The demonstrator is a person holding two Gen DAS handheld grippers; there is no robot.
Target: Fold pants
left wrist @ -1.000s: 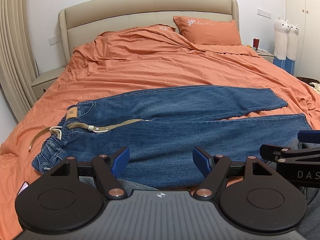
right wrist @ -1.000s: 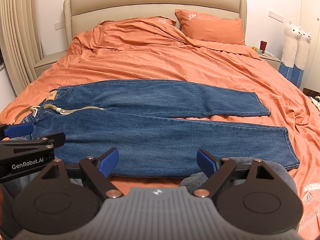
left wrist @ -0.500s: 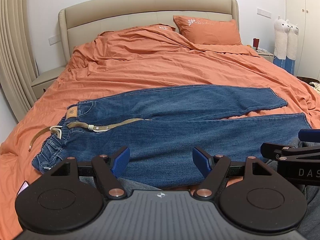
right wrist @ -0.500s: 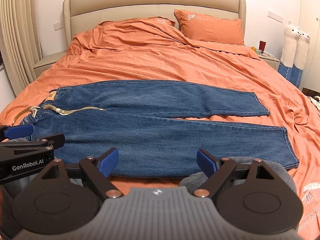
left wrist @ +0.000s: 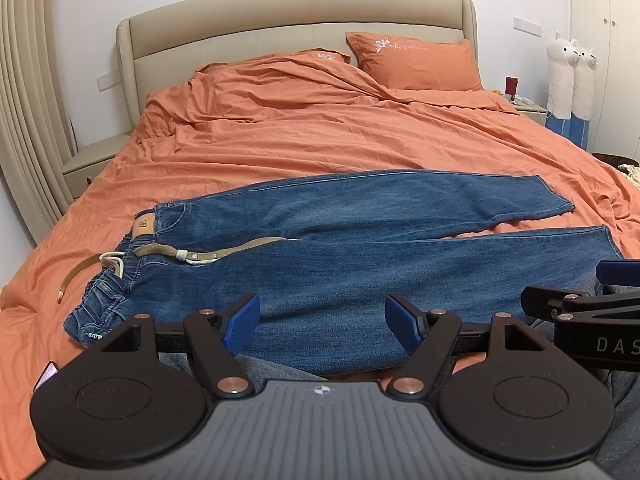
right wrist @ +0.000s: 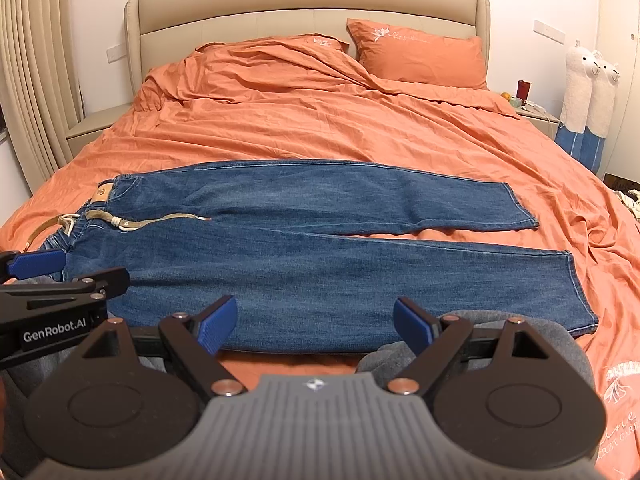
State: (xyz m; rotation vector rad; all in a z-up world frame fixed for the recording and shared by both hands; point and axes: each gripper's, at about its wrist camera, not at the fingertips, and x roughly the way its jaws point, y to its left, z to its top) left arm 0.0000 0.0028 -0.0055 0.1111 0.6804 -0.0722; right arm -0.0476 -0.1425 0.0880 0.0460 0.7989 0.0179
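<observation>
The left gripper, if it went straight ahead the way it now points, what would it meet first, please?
Most likely the jeans: the open left gripper points over their near leg toward the orange bedding beyond. Height is unclear, so it might skim the denim.

"GenRobot.AI" on left gripper (right wrist: 38, 260), "DAS" on right gripper (left wrist: 618, 270)

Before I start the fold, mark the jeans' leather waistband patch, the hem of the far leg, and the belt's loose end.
leather patch (left wrist: 143, 227), left wrist view, centre of the tan patch.
far leg hem (right wrist: 523, 209), right wrist view, middle of the cuff edge.
belt (left wrist: 66, 285), left wrist view, loose end on the orange sheet.
</observation>
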